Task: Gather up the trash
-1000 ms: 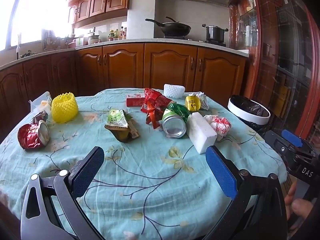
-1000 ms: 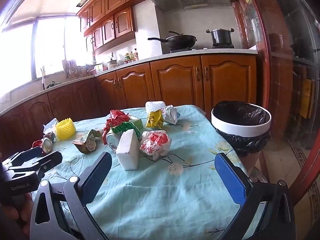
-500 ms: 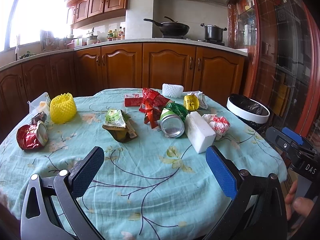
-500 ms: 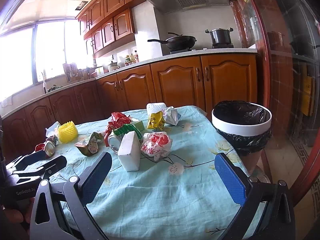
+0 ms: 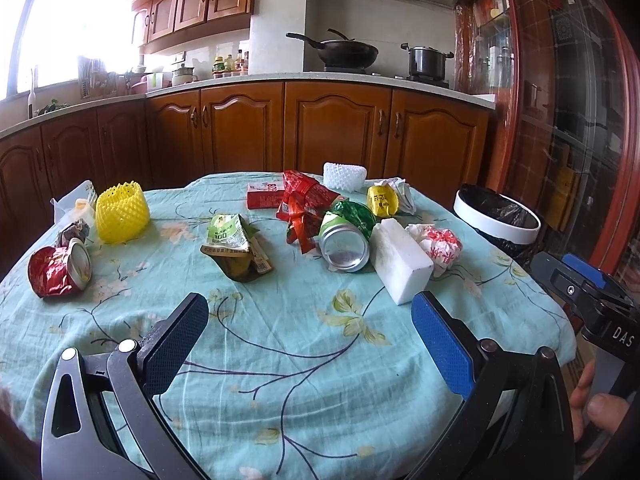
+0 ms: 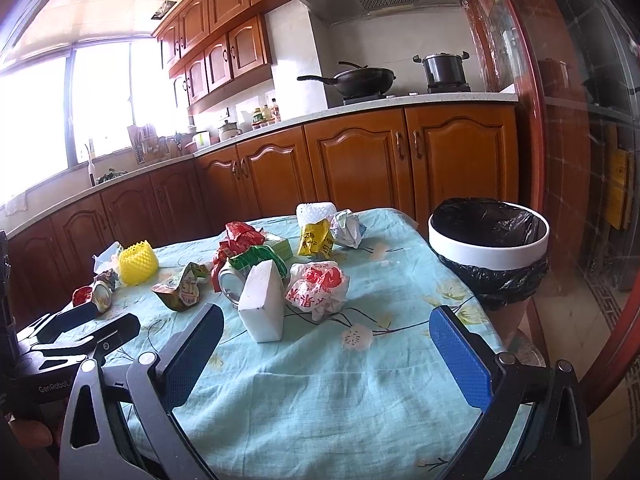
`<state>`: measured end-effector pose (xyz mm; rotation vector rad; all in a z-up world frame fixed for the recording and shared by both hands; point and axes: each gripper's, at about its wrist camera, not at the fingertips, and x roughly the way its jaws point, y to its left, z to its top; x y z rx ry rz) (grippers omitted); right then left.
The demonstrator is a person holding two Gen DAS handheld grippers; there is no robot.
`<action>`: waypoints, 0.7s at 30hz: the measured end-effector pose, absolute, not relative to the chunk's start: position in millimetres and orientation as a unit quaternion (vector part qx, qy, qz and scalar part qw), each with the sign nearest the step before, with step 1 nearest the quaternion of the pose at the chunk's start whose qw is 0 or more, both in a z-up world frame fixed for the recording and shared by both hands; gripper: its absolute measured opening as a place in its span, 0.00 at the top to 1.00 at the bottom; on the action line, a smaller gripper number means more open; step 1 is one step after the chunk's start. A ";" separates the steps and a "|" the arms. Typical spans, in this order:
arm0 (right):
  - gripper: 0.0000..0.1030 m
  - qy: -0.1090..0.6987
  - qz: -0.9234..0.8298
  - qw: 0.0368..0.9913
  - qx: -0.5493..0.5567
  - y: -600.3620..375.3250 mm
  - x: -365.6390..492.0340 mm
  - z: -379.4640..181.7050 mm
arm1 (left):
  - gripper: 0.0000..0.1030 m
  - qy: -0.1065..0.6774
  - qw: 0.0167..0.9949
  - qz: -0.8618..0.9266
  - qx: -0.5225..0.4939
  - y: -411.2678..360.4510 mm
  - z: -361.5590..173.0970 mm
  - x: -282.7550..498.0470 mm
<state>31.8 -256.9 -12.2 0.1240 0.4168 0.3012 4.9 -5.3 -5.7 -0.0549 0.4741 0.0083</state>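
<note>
Trash lies scattered on a round table with a light blue flowered cloth [image 5: 280, 352]: a white foam block [image 5: 400, 264], a green can [image 5: 346, 236], a crumpled red-and-white wrapper [image 5: 440, 246], a green drink pouch [image 5: 234, 246], red wrappers [image 5: 304, 204], a yellow foam net [image 5: 120, 212] and a crushed red can [image 5: 60, 270]. The white bin with a black bag [image 6: 488, 240] stands past the table's right edge. My left gripper [image 5: 308, 340] and right gripper [image 6: 326, 356] are both open and empty above the near cloth. The foam block [image 6: 262, 304] is just beyond the right gripper.
Wooden kitchen cabinets [image 5: 336, 128] run behind the table, with a wok [image 5: 348, 50] and a pot [image 5: 426, 62] on the stove. A glass door with a red frame [image 6: 580, 160] is on the right. A yellow wrapper [image 5: 382, 200] and white foam net [image 5: 344, 174] lie at the far side.
Both grippers have shifted only slightly, so the view of the table changes a little. The trash has not moved, and both grippers stay open.
</note>
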 end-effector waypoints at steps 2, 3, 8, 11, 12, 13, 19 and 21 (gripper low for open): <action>0.00 0.208 0.149 0.965 0.062 -258.0 32.8 -13.5 | 0.00 0.237 0.971 0.004 -0.028 -5.3 -6.9 5.8; 0.00 0.208 0.149 0.965 0.063 -258.3 33.1 -13.9 | 0.00 0.238 0.971 0.003 -0.028 -5.7 -7.4 6.3; 0.00 0.209 0.149 0.964 0.064 -258.4 33.3 -14.2 | 0.00 0.241 0.970 0.002 -0.028 -6.6 -9.4 7.7; 0.00 0.210 0.150 0.964 0.065 -258.9 34.3 -16.1 | 0.00 0.243 0.970 0.002 -0.029 -6.7 -10.4 8.5; 0.00 0.211 0.150 0.964 0.065 -259.0 34.5 -16.7 | 0.00 0.243 0.969 0.002 -0.029 -6.8 -10.6 8.7; 0.00 0.212 0.150 0.963 0.066 -259.2 34.8 -17.1 | 0.00 0.244 0.969 0.002 -0.029 -6.8 -11.0 8.7; 0.00 0.214 0.152 0.962 0.070 -260.1 36.4 -18.7 | 0.00 0.246 0.969 -0.002 -0.028 -8.3 -11.1 9.8; 0.00 0.215 0.152 0.962 0.070 -260.2 36.9 -18.8 | 0.00 0.247 0.969 -0.004 -0.028 -9.0 -11.2 10.2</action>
